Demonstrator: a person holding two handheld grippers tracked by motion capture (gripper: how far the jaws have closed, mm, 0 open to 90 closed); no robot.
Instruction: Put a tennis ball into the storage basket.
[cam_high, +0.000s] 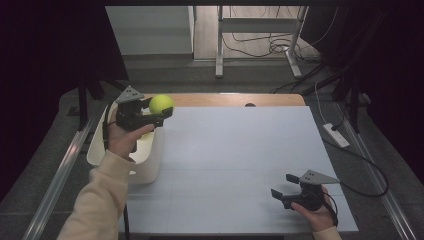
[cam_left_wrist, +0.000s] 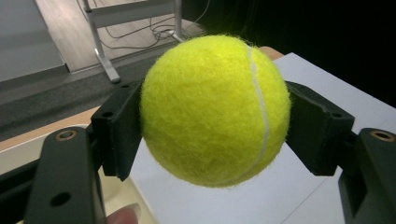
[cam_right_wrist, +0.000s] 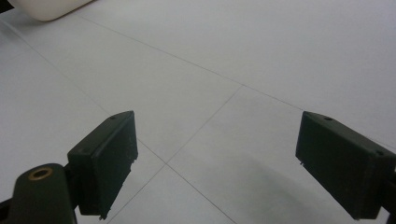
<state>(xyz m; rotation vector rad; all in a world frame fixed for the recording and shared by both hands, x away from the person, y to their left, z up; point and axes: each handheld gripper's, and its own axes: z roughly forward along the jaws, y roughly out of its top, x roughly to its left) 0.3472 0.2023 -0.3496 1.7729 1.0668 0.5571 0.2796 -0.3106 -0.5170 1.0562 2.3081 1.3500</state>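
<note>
We see the counter (cam_high: 240, 165) first, white and mostly bare. A white bin (cam_high: 150, 160) sits at its left edge. Left hand-held gripper (cam_high: 161, 112) clamps 1 tennis ball (cam_high: 161, 104) at its widest part, raised, probably above the bin's far rim. Ball looks light, fuzzy and grippy, slightly springy. Right hand-held gripper (cam_high: 284, 185) hovers low with jaws wide, nothing held.

Fuzzy felt ball (cam_left_wrist: 212, 109), matt white tabletop (cam_high: 240, 165)
</note>
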